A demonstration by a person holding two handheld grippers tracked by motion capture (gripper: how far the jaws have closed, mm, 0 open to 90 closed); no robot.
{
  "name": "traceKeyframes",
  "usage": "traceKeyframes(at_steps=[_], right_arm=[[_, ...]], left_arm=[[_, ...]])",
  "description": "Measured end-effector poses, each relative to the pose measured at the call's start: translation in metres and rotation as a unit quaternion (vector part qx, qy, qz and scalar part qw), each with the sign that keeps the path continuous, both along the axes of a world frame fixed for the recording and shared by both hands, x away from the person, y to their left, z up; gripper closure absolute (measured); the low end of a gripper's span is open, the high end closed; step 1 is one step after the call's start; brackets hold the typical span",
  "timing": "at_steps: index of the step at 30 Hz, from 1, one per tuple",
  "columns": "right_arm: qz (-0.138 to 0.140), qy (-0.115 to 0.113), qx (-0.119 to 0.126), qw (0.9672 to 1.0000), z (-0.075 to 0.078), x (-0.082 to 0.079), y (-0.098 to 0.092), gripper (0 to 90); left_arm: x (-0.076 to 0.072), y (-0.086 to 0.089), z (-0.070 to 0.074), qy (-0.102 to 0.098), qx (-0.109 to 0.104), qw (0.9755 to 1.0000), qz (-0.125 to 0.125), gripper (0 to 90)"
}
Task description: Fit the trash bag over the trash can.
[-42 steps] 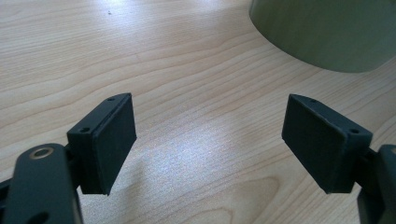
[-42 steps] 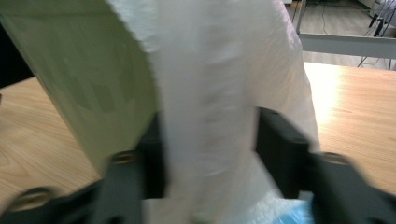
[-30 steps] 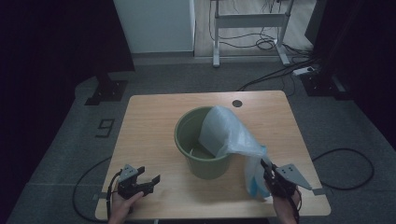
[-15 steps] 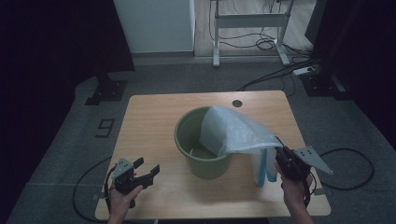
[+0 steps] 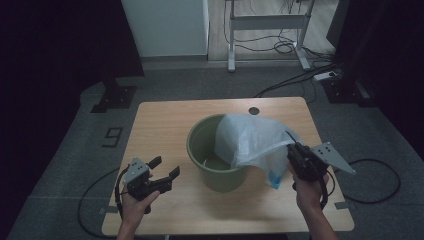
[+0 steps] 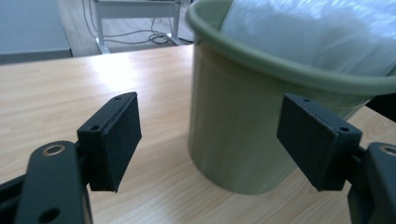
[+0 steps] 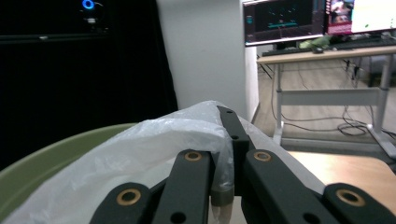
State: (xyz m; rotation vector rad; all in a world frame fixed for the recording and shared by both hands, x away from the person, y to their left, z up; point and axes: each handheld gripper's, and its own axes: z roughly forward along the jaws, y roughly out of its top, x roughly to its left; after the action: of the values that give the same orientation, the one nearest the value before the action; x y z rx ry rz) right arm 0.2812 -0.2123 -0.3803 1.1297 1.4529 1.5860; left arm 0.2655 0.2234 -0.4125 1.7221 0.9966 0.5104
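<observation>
Near the middle of the wooden table (image 5: 165, 125) stands the green bucket (image 5: 212, 170), upright, w/ a translucent white plastic bag (image 5: 250, 140) draped over its right rim, part inside, part hanging outside down the right wall. Bag's lower outside edge shows a bit of blue, just beside the bucket's base.

Right of the bucket, the right gripper (image 5: 299, 159) has its jaws closed together on the bag's edge, pulling the film up & away from the rim; right gripper view shows film pinched between the black jaws (image 7: 224, 154), bucket rim (image 7: 56, 149) curving lower left behind it. Person's right hand (image 5: 310, 187) holds it from below, grey three-cornered plate pointing away from the bucket.

Left of the bucket & nearer the table's front edge, the left gripper (image 5: 162, 169) sits w/ jaws wide apart, holding nothing, aimed at the bucket. Left gripper view: bucket wall (image 6: 233, 126) seen btwn the two pads (image 6: 119, 135), near but not touching; bare tabletop btwn them.

Beyond the bucket, a small dark round hole (image 5: 254, 110) near the table's far edge. Farther off on the grey floor: a desk frame (image 5: 265, 30), cables, a power strip (image 5: 325, 76). Floor left of the table shows a "9" mark (image 5: 113, 136).
</observation>
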Motion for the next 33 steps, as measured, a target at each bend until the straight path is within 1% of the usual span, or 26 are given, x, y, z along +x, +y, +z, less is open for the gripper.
traceKeyframes(at_steps=[4,9,13,19,26,29,33], right_arm=[[0.017,-0.009,-0.006,0.9998,0.010,0.001,0.015,88.8],[0.037,-0.016,-0.014,0.9991,0.019,0.003,0.034,88.8],[0.052,-0.012,-0.017,0.9984,0.023,0.009,0.050,88.8],[0.074,-0.003,-0.025,0.9969,0.023,0.015,0.070,88.8],[0.083,0.006,-0.029,0.9961,0.020,0.016,0.077,88.8],[0.087,0.006,-0.034,0.9956,0.019,0.016,0.079,88.8],[0.093,0.005,-0.038,0.9949,0.019,0.016,0.082,88.7]], left_arm=[[-0.001,-0.007,0.009,-0.005,0.002,0.9999,-0.013,21.9],[-0.003,-0.015,0.018,-0.014,-0.005,0.9995,-0.027,21.9],[-0.002,-0.023,0.023,-0.018,-0.007,0.9991,-0.038,22.4],[-0.003,-0.036,0.027,-0.025,-0.009,0.9984,-0.051,22.3],[-0.002,-0.053,0.030,-0.028,-0.005,0.9973,-0.068,22.1],[-0.001,-0.060,0.030,-0.026,-0.002,0.9971,-0.071,21.6],[0.000,-0.068,0.030,-0.030,-0.003,0.9968,-0.074,20.4]])
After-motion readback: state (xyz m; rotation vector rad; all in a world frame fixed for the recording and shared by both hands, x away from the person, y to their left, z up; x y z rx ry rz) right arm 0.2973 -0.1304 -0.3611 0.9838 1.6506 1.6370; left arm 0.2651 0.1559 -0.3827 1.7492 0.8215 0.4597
